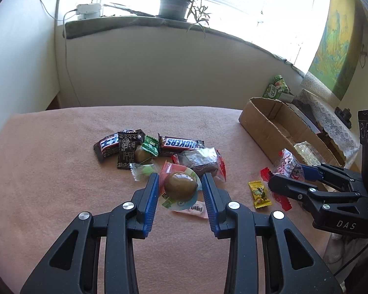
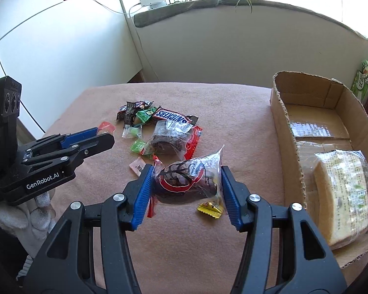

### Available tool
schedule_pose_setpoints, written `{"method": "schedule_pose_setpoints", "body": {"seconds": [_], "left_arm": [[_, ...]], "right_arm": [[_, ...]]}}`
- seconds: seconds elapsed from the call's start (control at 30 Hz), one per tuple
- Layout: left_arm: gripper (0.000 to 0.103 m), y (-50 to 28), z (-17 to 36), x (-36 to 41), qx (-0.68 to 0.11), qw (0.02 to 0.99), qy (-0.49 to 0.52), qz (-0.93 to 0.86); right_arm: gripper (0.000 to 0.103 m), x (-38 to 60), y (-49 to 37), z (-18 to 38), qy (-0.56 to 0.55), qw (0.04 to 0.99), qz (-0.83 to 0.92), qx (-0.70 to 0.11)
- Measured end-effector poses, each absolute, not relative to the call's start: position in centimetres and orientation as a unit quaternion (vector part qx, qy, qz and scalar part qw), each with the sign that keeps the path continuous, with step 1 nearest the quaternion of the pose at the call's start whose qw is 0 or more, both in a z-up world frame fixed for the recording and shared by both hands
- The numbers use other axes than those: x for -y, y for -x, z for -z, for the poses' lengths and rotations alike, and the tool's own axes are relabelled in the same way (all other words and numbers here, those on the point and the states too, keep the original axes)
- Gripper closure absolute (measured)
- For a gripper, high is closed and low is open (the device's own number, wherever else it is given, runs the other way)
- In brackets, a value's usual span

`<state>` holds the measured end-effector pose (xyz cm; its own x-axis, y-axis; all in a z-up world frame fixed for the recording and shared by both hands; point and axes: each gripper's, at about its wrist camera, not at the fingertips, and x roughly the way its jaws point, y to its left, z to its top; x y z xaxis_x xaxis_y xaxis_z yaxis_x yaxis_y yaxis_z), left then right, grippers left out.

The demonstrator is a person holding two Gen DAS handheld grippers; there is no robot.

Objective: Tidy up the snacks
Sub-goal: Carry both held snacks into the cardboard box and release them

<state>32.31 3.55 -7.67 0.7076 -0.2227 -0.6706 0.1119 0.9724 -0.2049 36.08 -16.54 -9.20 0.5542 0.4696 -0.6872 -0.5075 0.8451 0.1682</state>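
My left gripper is shut on a round brown snack in a clear pack, held above the pink cloth. My right gripper is shut on a clear bag with red print holding a dark cake; it also shows in the left wrist view. A pile of snacks lies mid-table: a Snickers bar, a second chocolate bar, green candies, and a dark cake in a clear and red wrapper. A cardboard box at the right holds a wrapped pale cake.
A yellow candy and a red wrapper lie between the grippers. A pink sachet lies under the pile's near edge. A windowsill with a potted plant is behind. A green packet stands past the box.
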Motion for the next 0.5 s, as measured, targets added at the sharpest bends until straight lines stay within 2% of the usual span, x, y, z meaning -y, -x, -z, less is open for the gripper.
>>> {"method": "schedule_pose_setpoints", "body": {"seconds": [0.5], "left_arm": [[0.069, -35.7, 4.5, 3.0, -0.340, 0.926, 0.065, 0.152]], "right_arm": [[0.047, 25.0, -39.5, 4.6, 0.002, 0.914, -0.208, -0.348]]}}
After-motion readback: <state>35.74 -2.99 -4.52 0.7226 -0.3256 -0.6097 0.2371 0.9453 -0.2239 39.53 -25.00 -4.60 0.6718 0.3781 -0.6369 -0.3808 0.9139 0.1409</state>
